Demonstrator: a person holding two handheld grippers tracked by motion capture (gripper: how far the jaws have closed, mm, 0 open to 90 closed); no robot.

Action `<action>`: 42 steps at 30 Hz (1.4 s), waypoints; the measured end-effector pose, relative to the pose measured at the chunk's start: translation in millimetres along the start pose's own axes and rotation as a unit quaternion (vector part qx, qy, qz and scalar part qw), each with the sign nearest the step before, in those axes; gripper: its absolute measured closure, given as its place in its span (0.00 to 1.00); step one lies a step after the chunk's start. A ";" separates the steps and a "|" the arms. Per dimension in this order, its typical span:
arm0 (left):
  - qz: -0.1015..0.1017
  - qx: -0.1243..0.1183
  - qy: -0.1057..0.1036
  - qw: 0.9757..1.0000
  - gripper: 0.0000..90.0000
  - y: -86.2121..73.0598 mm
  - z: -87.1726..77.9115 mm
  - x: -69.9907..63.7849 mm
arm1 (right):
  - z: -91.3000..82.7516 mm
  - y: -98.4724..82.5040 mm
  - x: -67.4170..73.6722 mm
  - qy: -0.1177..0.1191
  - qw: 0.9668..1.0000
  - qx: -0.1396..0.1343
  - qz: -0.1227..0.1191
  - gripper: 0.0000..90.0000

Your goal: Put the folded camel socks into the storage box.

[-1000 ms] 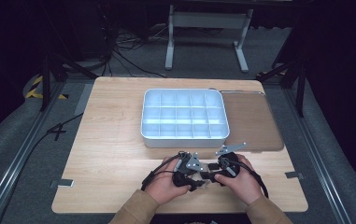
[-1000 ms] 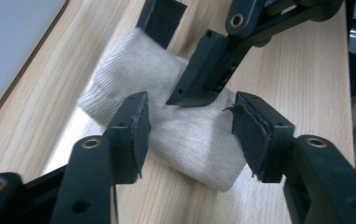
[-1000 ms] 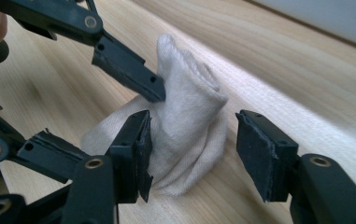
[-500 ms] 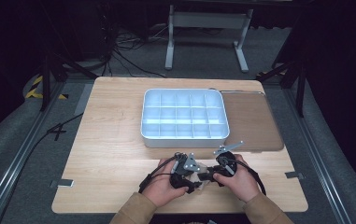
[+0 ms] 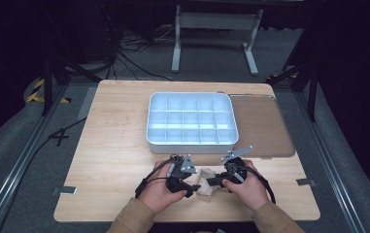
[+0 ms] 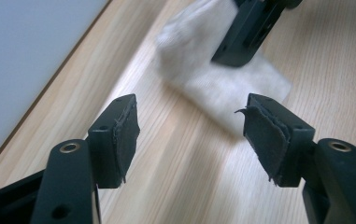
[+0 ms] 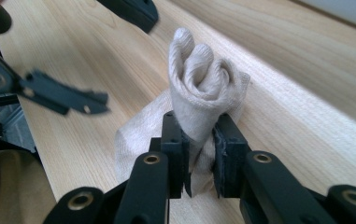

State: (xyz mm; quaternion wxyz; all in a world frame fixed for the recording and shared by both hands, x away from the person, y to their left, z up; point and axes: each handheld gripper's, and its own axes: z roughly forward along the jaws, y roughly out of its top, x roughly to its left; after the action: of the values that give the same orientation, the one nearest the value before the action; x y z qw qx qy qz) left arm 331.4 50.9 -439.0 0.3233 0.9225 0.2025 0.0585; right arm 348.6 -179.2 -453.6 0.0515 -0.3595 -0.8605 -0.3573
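A small beige knitted cloth (image 5: 206,186) lies on the wooden table (image 5: 114,145) near its front edge, partly rolled up. My right gripper (image 7: 199,147) is shut on the rolled end of the cloth (image 7: 202,79), which bulges above the jaws; the rest trails flat on the wood. In the high view the right gripper (image 5: 216,181) points left at the cloth. My left gripper (image 6: 189,135) stands open just short of the cloth (image 6: 222,74), nothing between its pads. From above, the left gripper (image 5: 191,187) sits at the cloth's left side.
A white tray (image 5: 192,141) divided into several compartments stands behind the hands at mid-table. A brown mat (image 5: 262,126) lies to its right. A black cable (image 5: 146,182) trails from the left gripper. Bare wood stretches to the left.
Both hands have shifted slightly, and the grippers have drawn closer together around the cloth. The right gripper now pinches its rolled end.
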 end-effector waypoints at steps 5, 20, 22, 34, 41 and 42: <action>-0.019 0.014 0.012 1.000 0.40 -12.9 -14.2 6.2 | -4.6 2.4 1.6 -0.001 1.000 -0.001 -0.005 0.86; -0.078 0.015 0.021 0.997 0.42 -28.7 -36.4 18.6 | -32.1 24.3 3.4 -0.004 1.000 -0.012 -0.024 0.86; -0.080 0.018 0.026 0.996 0.42 -29.4 -37.8 20.3 | -36.9 27.5 2.4 -0.004 1.000 -0.014 -0.025 0.86; -0.087 0.009 0.028 0.996 0.42 -32.1 -43.2 25.4 | -59.3 44.2 -0.9 -0.009 0.997 -0.027 -0.070 0.85; -0.098 0.002 0.031 0.995 0.42 -34.7 -47.2 29.3 | -74.8 55.6 -4.1 -0.026 0.997 -0.035 -0.069 0.85; -0.094 0.003 0.032 0.995 0.42 -34.8 -47.9 30.1 | -76.3 57.3 -5.3 -0.029 0.997 -0.036 -0.068 0.85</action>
State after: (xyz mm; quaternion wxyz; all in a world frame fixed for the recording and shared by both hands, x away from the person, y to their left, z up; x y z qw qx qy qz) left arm 335.7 115.4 -423.7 0.3179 0.8979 0.2990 0.0572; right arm 377.2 -204.2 -365.9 -0.0107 -0.3114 -0.8707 -0.3804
